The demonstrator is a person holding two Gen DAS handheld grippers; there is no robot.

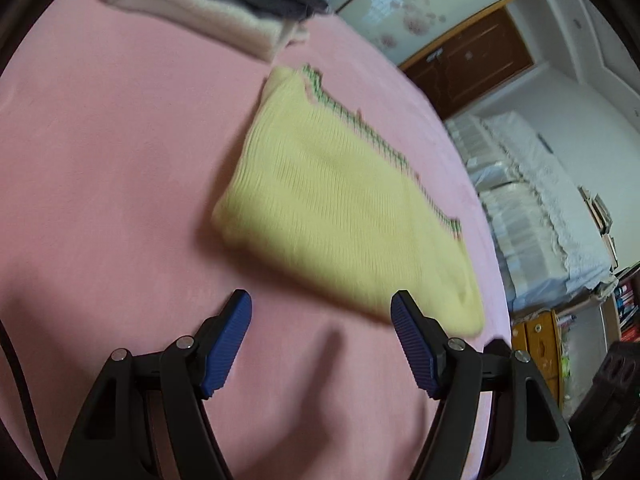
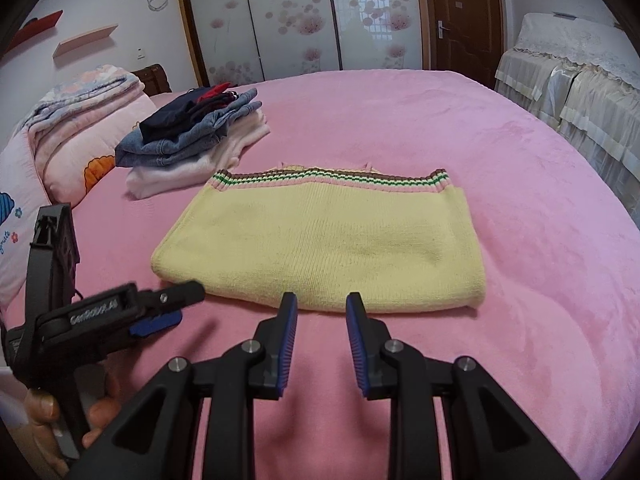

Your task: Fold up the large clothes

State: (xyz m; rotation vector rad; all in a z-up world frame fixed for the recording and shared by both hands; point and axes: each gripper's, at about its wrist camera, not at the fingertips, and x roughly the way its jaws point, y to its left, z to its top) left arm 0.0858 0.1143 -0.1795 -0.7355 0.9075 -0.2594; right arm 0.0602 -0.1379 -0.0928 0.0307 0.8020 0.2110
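On your far left, at the edge of the pink bed cover [image 2: 460, 128], lies a folded quilt [image 2: 80, 120] with pale flower print. Just right of it stands a pile of folded clothes [image 2: 196, 136] — a white knit at the bottom, blue denim over it, dark pieces on top.

Your left gripper [image 2: 160, 308] comes in low from the left, above the cover and just beside the near-left corner of the yellow sweater [image 2: 320, 244]. In its own camera the left gripper [image 1: 322, 312] has the jaws spread wide, with nothing between the blue pads [image 1: 228, 344]; only the pink cover shows in the gap. That view is blurred. Part of your left hand [image 2: 44, 408] shows around the handle.

The sweater lies flat in the middle of the bed, folded into a broad rectangle, its striped ribbed hem [image 2: 332, 179] on the far side and the folded edge facing you. It is well apart from the pile of clothes.

Your right gripper [image 2: 322, 304] hovers close to the middle of the near edge. Its jaws are partly open — a moderate gap — and they hold nothing.

On the far right stands furniture under a white lace cover [image 2: 568, 64].
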